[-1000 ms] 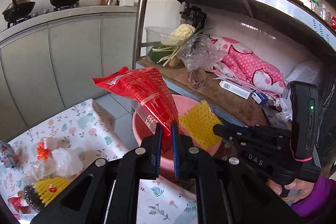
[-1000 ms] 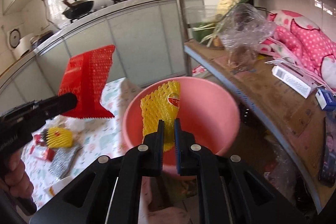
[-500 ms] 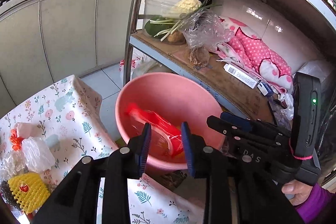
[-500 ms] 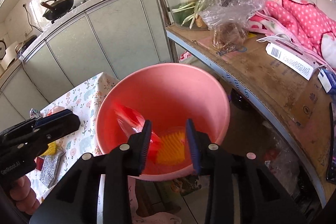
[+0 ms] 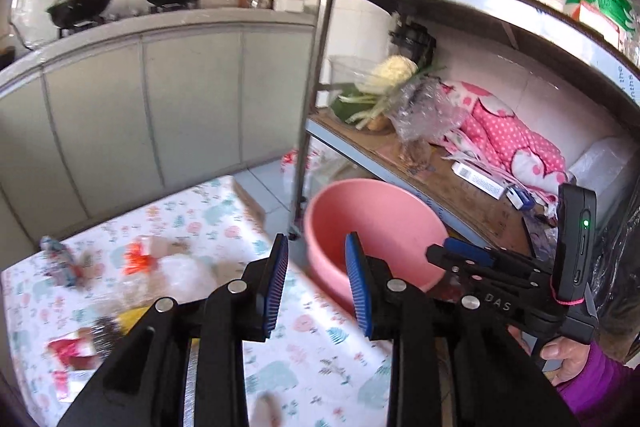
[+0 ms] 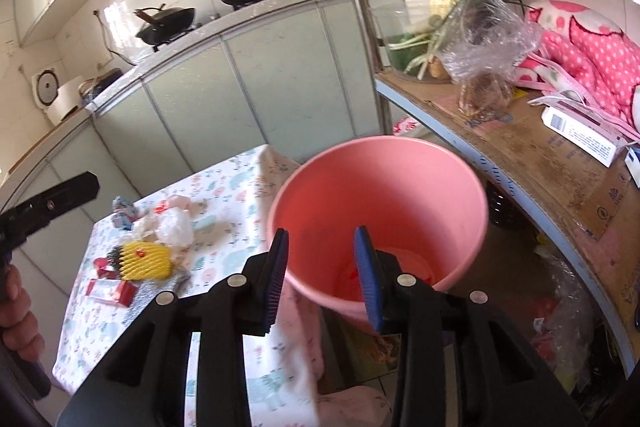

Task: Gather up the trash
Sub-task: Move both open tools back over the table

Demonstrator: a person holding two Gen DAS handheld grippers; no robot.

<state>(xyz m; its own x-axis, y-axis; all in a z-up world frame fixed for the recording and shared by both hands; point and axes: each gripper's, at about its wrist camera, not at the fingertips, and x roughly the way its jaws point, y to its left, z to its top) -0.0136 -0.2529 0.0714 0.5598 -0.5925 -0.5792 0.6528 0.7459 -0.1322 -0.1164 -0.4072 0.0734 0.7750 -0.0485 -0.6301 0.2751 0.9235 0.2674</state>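
- A pink bucket (image 6: pixel 380 203) is seen just beside the desk (image 6: pixel 224 203), off its far corner and under the edge of a metal shelf (image 6: pixel 532 171). Red and orange trash (image 6: pixel 384 267) can be made out at its bottom, so part of the collecting is judged done.
- On the flowered cloth of the desk more trash is left: a yellow foam net (image 6: pixel 146 261), a clear plastic bag (image 6: pixel 174 227), a red wrapper (image 6: pixel 112 293), a grey scouring pad (image 6: pixel 156 293) and a small blue-grey packet (image 6: pixel 122 213). These lie close together, well apart from the bucket. The task is judged roughly midway, with this pile yet to be moved.
- The right gripper (image 6: pixel 322 277) is held above the near rim of the bucket, its jaws apart with nothing between them. The pile lies to the left of these jaws, across the cloth.
- The left gripper (image 5: pixel 316 287) is held over the desk edge beside the bucket (image 5: pixel 376 227), its jaws likewise apart and empty. The blurred pile (image 5: pixel 136 267) lies to the left of and below these jaws, nearer to them than to the right pair, so this gripper is judged the better placed for the next pick.
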